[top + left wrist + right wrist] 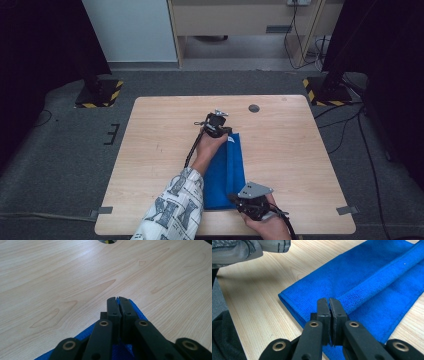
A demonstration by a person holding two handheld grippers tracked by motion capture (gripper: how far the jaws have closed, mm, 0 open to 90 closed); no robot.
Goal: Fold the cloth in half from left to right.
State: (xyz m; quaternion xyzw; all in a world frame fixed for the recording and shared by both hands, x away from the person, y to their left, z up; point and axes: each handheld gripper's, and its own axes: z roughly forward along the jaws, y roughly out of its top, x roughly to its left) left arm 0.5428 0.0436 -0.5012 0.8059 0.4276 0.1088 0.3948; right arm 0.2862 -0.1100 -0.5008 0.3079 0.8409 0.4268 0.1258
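Observation:
A blue cloth [227, 170] lies folded lengthwise on the wooden table [160, 140], running from the middle toward the near edge. My left gripper [227, 133] is at the cloth's far end, jaws shut. In the left gripper view the cloth [136, 308] rises to a peak at the closed tips [117, 298]. My right gripper [236, 199] is at the near end. In the right gripper view a raised fold of cloth [362, 272] runs straight into the closed tips [328, 300].
A round hole [254, 108] sits in the tabletop beyond the cloth. The patterned sleeve [175, 210] of the left arm crosses the near left part of the table. Bare wood lies left and right of the cloth. Black stands with striped bases [97, 94] flank the table's far corners.

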